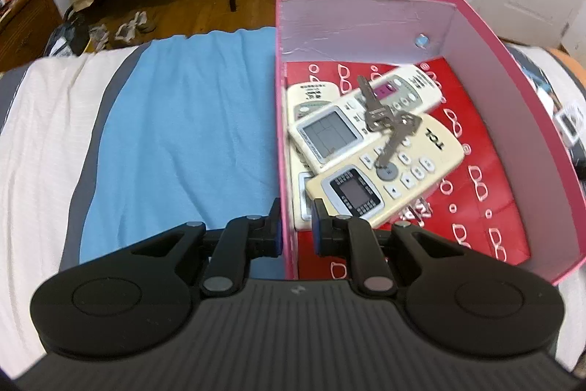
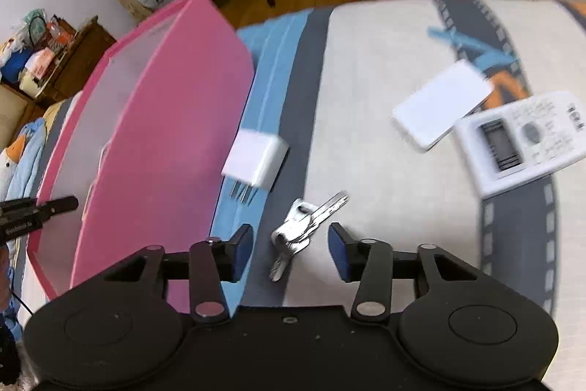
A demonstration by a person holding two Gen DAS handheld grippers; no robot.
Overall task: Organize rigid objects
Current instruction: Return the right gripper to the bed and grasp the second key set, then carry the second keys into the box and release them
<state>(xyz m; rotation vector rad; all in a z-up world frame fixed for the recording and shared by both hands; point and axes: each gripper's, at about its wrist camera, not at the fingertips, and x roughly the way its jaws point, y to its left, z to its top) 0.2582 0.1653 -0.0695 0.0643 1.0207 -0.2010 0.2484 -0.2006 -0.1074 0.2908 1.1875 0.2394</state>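
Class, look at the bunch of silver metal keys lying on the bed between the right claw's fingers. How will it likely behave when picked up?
The bunch of silver metal keys looks rigid yet loosely joined, so it will probably splay and dangle. Smooth metal may slip. The open right claw straddles it on soft bedding, so it may sink slightly.

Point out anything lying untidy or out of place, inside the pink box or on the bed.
Inside the pink cardboard box, the cream remote controls lie stacked crosswise with a metal key bunch on top. Outside it, a silver key bunch, white charger plug, white card and white remote lie loose on the bed.
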